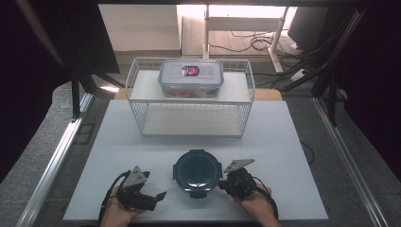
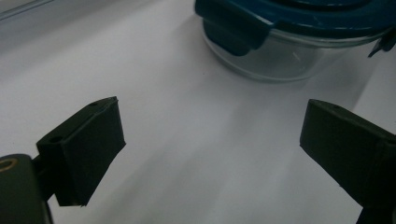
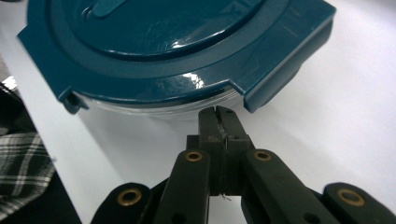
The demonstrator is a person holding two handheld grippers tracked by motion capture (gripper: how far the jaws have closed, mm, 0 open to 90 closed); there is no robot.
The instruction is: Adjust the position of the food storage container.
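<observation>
A round glass container with a dark teal clip-on lid stands near the table's front edge, between my two grippers. My left gripper rests to its left with jaws wide apart and nothing between them. From the left gripper view, the container lies ahead and to the right. On the other side, my right gripper is shut and empty. Its tips sit just under the lid's rim, close to the glass wall beside a lid flap.
A white wire rack stands at the back of the white table. On its top shelf sits a rectangular clear container with a grey lid. Plaid cloth lies at the table's front edge.
</observation>
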